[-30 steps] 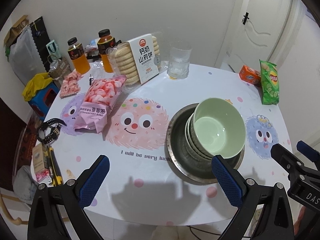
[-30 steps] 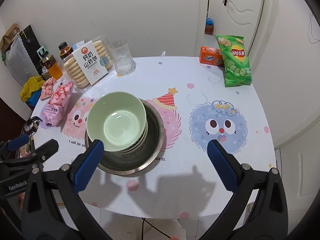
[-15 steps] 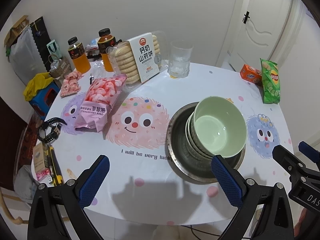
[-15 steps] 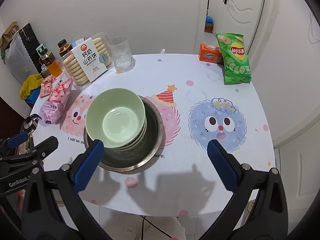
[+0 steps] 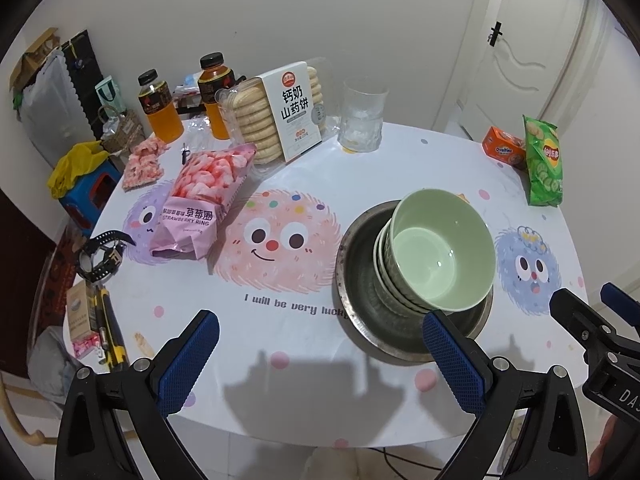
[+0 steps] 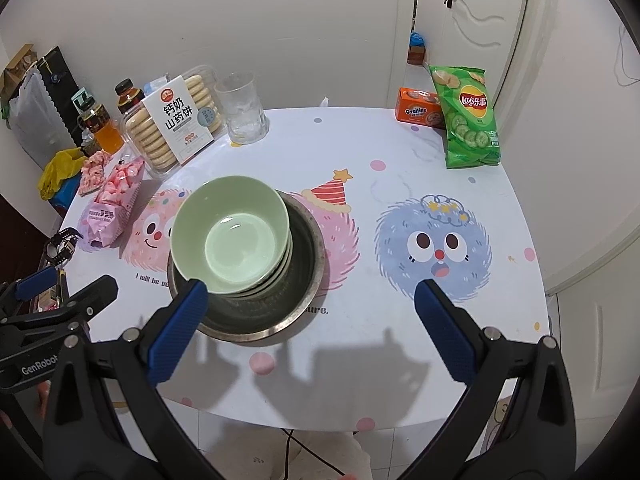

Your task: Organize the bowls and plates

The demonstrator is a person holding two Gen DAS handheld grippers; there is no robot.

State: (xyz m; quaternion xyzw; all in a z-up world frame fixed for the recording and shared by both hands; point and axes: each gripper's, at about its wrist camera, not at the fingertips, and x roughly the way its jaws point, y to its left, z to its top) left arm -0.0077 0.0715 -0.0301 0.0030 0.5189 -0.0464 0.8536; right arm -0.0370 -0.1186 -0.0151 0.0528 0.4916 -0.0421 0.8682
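- Left gripper (image 5: 320, 364): jaws spread wide, nothing between the blue pads (image 5: 188, 364). Held over the near edge of the table (image 5: 304, 396), not touching it.
- Right gripper (image 6: 308, 332): jaws likewise spread wide, empty, over the near table edge. Its left finger overlaps the metal basin (image 6: 308, 280) in the right wrist view; contact cannot be judged.
- Each gripper shows in the other's camera: right gripper at the lower right of the left wrist view, left gripper at the lower left of the right wrist view.
- Stack of green bowls (image 6: 232, 236): nested, upright, sitting inside the metal basin and off-centre toward its left wall as seen in the right wrist view. Top bowl (image 5: 440, 256) is empty. Exact bowl count cannot be read; several rims show.
- Basin stands on the table near the front, between the pink cartoon face and the blue one.
- Far left of table: 2 orange drink bottles (image 5: 160, 108), a biscuit pack (image 5: 280, 116), a pink strawberry ring snack bag (image 5: 200, 200).
- Clear glass (image 6: 242, 108) just beside the biscuit pack.
- Far right: green Lay's chip bag (image 6: 468, 120) touching an orange Ovaltine box (image 6: 416, 110).
- A wristwatch (image 5: 100, 256) lies at the left table edge.
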